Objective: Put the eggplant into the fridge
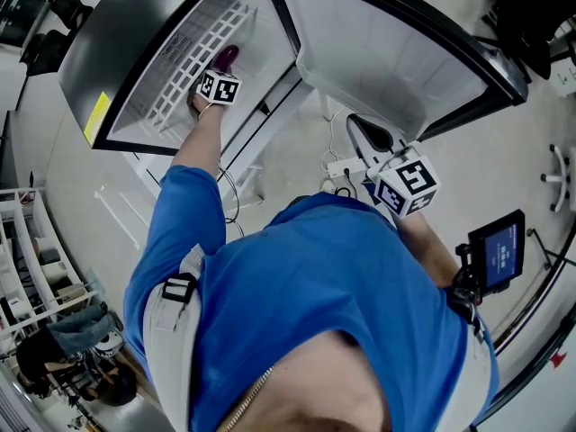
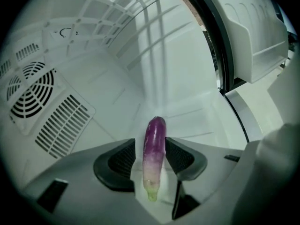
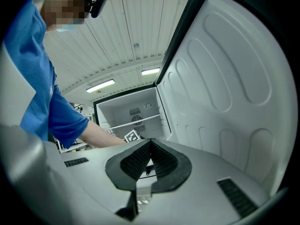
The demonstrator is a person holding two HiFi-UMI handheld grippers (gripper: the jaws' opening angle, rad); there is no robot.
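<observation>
Head view looks steeply down onto the open steel-grey, white-lined fridge [image 1: 121, 25]. Left gripper view sits right inside it, with the slotted white back wall [image 2: 61, 125] close beyond the left fingers [image 2: 123, 161]. Right gripper view hangs outside, looking level, same interior way past the right fingers [image 3: 136, 161].

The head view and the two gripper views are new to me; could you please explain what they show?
No robot here: a person holds a gripper in each hand. The head view looks down from the person's head onto the open fridge. Each gripper view looks along that gripper's own fingers. The left gripper reaches inside the fridge, fingers shut on a purple eggplant, near a white wire shelf. The right gripper is outside, beside the open door, fingers shut on nothing.
</observation>
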